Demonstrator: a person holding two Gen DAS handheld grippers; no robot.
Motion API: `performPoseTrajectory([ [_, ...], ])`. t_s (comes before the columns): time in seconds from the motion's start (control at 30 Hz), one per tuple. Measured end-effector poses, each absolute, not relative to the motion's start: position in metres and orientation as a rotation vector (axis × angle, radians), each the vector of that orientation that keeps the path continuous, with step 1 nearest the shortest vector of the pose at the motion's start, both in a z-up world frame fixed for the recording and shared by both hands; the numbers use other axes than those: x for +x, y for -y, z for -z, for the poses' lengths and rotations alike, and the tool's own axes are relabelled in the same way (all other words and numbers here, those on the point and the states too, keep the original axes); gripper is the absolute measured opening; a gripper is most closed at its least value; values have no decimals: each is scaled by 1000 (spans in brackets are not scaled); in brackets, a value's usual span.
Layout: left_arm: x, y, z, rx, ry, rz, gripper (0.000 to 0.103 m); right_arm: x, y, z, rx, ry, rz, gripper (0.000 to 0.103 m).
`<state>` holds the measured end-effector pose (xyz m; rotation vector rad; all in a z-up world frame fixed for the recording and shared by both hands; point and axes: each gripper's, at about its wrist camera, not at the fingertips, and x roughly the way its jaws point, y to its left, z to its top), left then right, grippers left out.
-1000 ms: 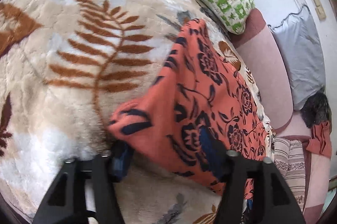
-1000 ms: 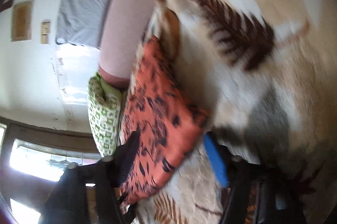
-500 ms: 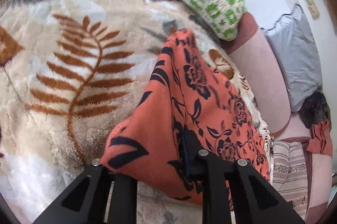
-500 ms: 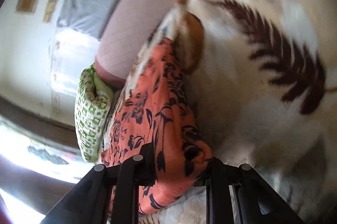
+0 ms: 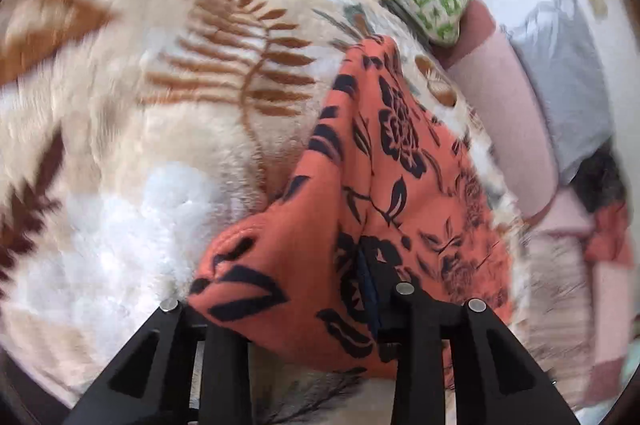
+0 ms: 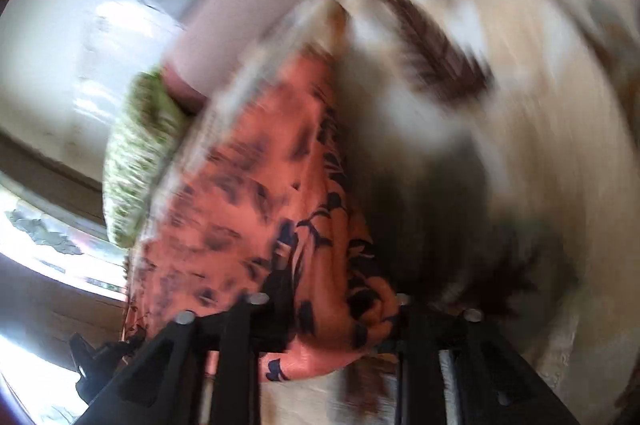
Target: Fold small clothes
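You look mid-fold, left gripper [image 5: 296, 305] and right gripper [image 6: 328, 309] each pinched on a near corner of the cloth [image 5: 384, 185] (its far end rests on the blanket [image 5: 160, 145]), so next carry both corners evenly forward and lay them down square.

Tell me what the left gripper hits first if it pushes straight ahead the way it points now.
The left gripper already pinches the orange cloth with black flowers, so that comes first. Beyond it probably the plush cream leaf-print blanket, though depth is unclear.
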<state>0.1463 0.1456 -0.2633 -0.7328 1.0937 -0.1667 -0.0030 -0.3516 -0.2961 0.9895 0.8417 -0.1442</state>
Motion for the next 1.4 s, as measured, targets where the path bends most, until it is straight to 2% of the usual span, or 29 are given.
performPoseTrajectory([
  [0.03,147,-148,263,-753,-1093,177,36,-6,357,290,1010,-844,167,43],
  [0.07,146,-149,262,-759,-1099,183,40,-8,361,282,999,-836,194,59],
  [0.1,147,-151,262,-774,-1103,191,43,-12,365,273,983,-812,214,65],
  [0.17,148,-154,262,-810,-1092,199,47,-22,376,249,943,-739,263,65],
  [0.27,147,-154,264,-828,-1060,203,48,-31,375,212,857,-635,280,64],
  [0.33,146,-152,262,-816,-1030,201,46,-13,354,196,752,-666,212,59],
  [0.37,146,-152,262,-808,-1023,199,46,1,339,192,709,-689,164,49],
  [0.43,146,-150,259,-776,-1004,196,32,33,305,195,648,-755,67,39],
  [0.67,154,-150,263,-743,-1026,221,31,116,198,233,549,-914,-119,39],
  [0.8,158,-154,269,-802,-1028,221,36,146,188,286,622,-1053,-49,38],
  [0.9,158,-148,264,-738,-1012,209,33,136,191,296,592,-973,-61,25],
  [1.07,156,-138,249,-677,-955,211,23,126,184,296,475,-926,-106,24],
  [1.27,153,-114,209,-508,-889,261,22,120,182,293,424,-914,-114,24],
  [1.4,149,-89,180,-390,-851,301,22,122,198,291,529,-936,-197,24],
])
